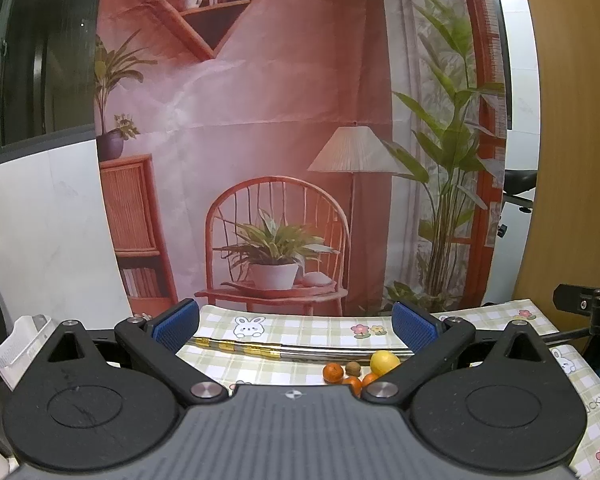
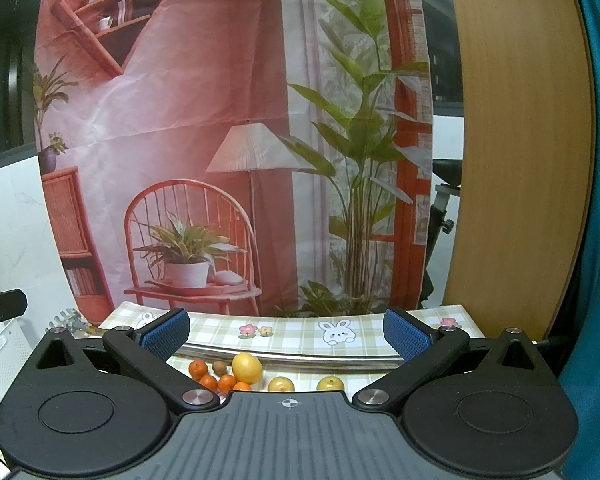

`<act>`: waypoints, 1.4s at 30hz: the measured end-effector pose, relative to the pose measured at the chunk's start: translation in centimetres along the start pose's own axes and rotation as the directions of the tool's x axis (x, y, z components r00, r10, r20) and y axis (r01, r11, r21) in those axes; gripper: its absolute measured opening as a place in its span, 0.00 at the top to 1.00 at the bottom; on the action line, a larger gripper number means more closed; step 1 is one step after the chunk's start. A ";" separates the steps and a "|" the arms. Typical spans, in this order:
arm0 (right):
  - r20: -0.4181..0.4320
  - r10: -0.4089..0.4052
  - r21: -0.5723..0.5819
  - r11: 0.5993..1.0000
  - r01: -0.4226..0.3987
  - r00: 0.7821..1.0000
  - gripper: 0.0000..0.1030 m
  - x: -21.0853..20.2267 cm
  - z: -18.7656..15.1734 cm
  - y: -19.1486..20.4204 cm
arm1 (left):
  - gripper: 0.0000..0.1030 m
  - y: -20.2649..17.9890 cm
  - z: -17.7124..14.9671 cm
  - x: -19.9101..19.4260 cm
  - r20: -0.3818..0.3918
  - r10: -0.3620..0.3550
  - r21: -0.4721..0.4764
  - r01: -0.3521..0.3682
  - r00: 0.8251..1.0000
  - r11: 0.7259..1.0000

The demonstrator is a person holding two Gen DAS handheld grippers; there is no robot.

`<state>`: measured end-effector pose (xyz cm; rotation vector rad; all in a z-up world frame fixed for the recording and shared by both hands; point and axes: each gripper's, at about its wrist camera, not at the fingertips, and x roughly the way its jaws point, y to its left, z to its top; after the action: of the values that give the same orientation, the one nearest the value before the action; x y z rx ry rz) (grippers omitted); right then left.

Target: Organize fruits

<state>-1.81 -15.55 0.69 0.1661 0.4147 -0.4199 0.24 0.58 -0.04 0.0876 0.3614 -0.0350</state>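
Left gripper (image 1: 296,326): jaws spread wide, holding nothing, above the checked tablecloth (image 1: 300,326).
Right gripper (image 2: 286,330): jaws wide apart, empty.
Fruit: lemon (image 2: 247,368), small oranges (image 2: 198,369) and brown kiwi (image 2: 219,367) clustered on the cloth near the metal rail (image 2: 300,356); two yellow-green fruits (image 2: 281,384) to their right.
Background: printed room backdrop (image 2: 220,140).

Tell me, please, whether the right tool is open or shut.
Open: the right tool has its blue pads spread wide apart, holding nothing, above the fruit.
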 end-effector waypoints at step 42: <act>-0.314 0.017 -0.045 0.998 -0.033 0.949 0.00 20.4 -12.7 -4.6 | 0.29 1.5 -12.9 22.5 -0.439 -0.097 -0.036 0.091 0.893 0.995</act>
<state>8.66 -24.01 -19.75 0.1910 0.7356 -0.3582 16.83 2.79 -19.88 0.0628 0.8212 -0.1096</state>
